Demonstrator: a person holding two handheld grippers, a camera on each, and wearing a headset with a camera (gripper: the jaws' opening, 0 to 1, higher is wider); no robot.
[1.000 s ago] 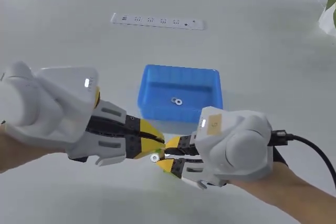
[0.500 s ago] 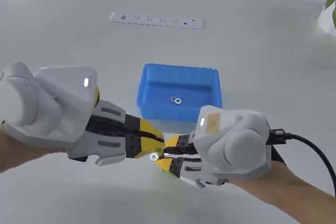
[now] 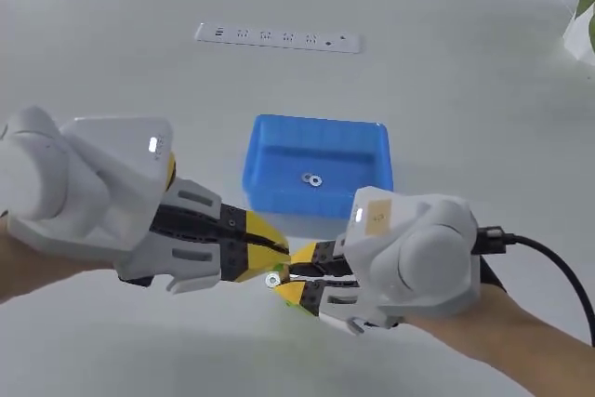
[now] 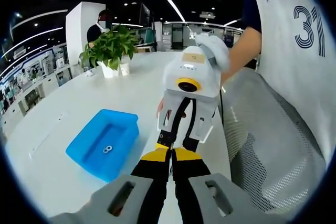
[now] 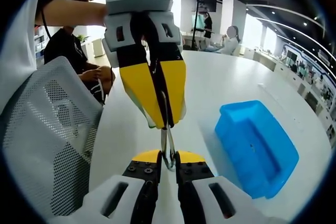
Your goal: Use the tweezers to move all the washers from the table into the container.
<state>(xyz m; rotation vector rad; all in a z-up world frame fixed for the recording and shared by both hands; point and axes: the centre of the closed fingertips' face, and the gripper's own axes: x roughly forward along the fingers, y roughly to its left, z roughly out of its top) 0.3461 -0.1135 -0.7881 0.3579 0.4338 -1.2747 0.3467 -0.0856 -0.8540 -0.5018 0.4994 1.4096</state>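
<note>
Left gripper and right gripper meet tip to tip before the blue container.
Both have jaws pressed together on the tweezers. One washer sits just beneath the tips, near the container's front wall; whether it rests on the table is unclear. Two more washers lie inside the container.

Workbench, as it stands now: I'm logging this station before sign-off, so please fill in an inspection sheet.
Surface: white table, smooth.
Job's things: blue container holding two washers; one washer outside it, by the gripper tips; tweezers between the grippers.
Clutter: power strip beyond the container.
Grippers: left gripper and right gripper tip to tip, both shut on the tweezers.
Cables: black cable trailing from the right gripper.
Surroundings: potted plant, mesh chair.
</note>
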